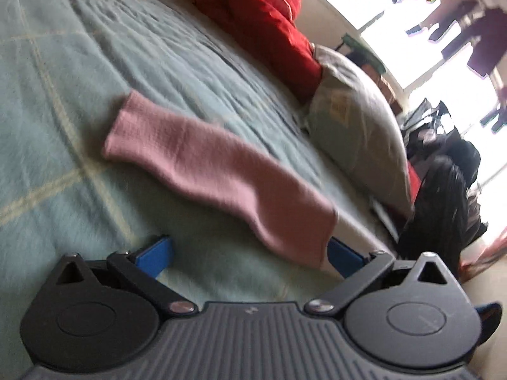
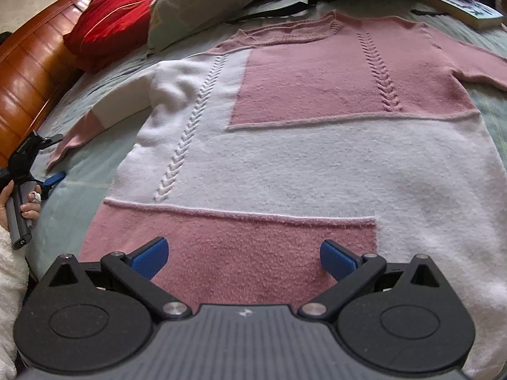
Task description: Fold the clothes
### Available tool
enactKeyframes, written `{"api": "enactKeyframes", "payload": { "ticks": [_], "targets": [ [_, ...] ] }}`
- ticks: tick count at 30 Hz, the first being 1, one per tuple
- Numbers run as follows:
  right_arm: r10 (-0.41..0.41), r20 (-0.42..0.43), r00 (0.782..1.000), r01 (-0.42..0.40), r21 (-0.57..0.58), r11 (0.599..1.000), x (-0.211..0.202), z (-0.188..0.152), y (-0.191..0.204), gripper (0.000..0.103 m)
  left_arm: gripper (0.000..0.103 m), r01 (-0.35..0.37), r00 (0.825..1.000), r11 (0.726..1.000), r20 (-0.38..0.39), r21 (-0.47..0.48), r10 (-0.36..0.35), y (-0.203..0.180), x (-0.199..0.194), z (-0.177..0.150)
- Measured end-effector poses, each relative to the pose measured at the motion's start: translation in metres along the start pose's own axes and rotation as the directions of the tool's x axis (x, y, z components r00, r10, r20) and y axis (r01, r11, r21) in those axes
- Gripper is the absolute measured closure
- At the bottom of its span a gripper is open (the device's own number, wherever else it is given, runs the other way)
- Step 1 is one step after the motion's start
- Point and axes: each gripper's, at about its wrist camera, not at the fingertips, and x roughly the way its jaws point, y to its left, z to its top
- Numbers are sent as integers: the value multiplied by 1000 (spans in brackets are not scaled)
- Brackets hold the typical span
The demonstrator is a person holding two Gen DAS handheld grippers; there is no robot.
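A pale green bed cover carries a pink-and-white sweater, laid flat with its neckline toward the grey pillow and red cushion. Its pink sleeve stretches out sideways. The right gripper hovers over the sweater's hem, fingers spread. The left gripper, fingers spread, sits by the sleeve's cuff. No writing is legible.

No text, label, brand or number can be read in either view. The book lying beyond the sweater's far shoulder has a printed cover, but its marks are too small and blurred to make out. The dark handle of the left gripper, off the sweater's left sleeve, bears faint lettering that is likewise illegible.
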Motion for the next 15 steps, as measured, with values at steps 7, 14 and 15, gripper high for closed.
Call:
{"api": "enactKeyframes", "payload": {
  "ticks": [7, 14, 15],
  "targets": [
    [-13, -4, 1000, 13, -7, 1000, 5, 5, 6, 0, 1, 54, 995, 996, 88, -64, -49, 16, 20, 26],
    [-25, -10, 1000, 24, -3, 1000, 9, 4, 7, 0, 1, 155, 974, 976, 190, -156, -124, 40, 29, 42],
    [-24, -10, 1000, 24, -3, 1000, 9, 3, 7, 0, 1, 151, 974, 976, 189, -156, -121, 40, 31, 43]
  ]
}}
